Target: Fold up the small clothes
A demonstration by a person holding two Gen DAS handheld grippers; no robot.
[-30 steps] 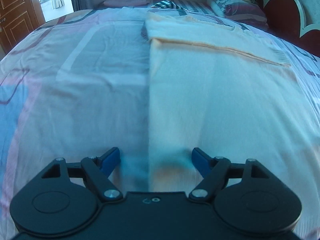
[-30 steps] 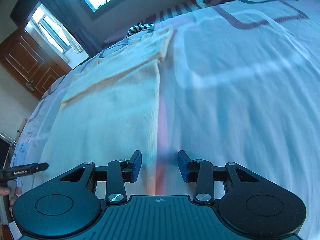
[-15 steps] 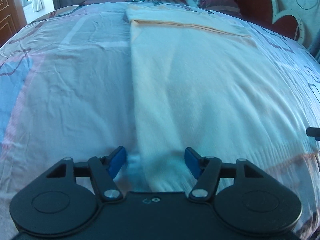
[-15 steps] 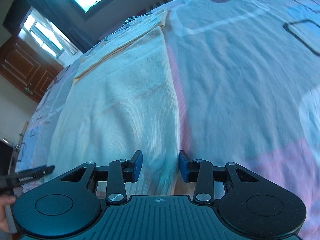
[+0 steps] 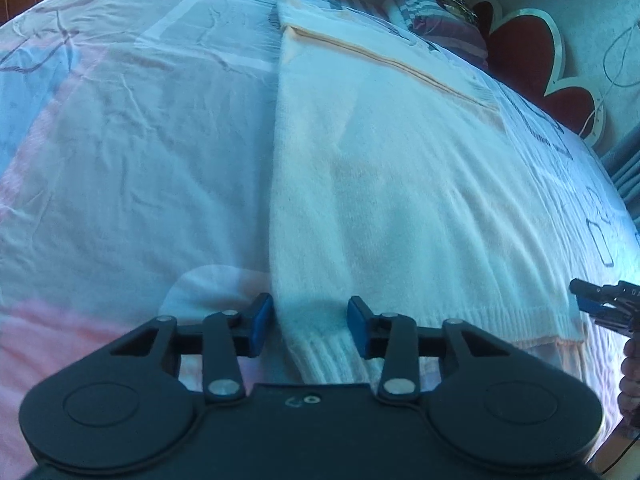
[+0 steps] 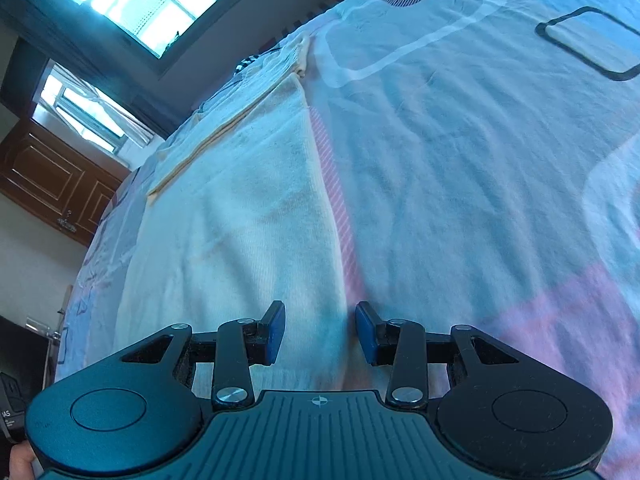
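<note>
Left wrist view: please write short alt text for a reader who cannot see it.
The left claw straddles the near ribbed corner of a cream sweater lying flat on a patterned bedspread, its jaws closing around the fabric. The right claw shows at the right edge.

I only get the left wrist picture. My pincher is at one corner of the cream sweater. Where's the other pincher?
Observer: The right gripper sits at the sweater's other near corner, its side edge running between the blue pads.
Operator: Has it pinched yet?
Observer: No. Its pads stand apart, with cloth showing in the gap. Your left gripper is closing around the ribbed hem, not yet pressing it.
Operator: What's past the sweater on that side?
Observer: Bare bedspread with a dark rectangle outline printed on it, and a bright window beyond the bed.
</note>
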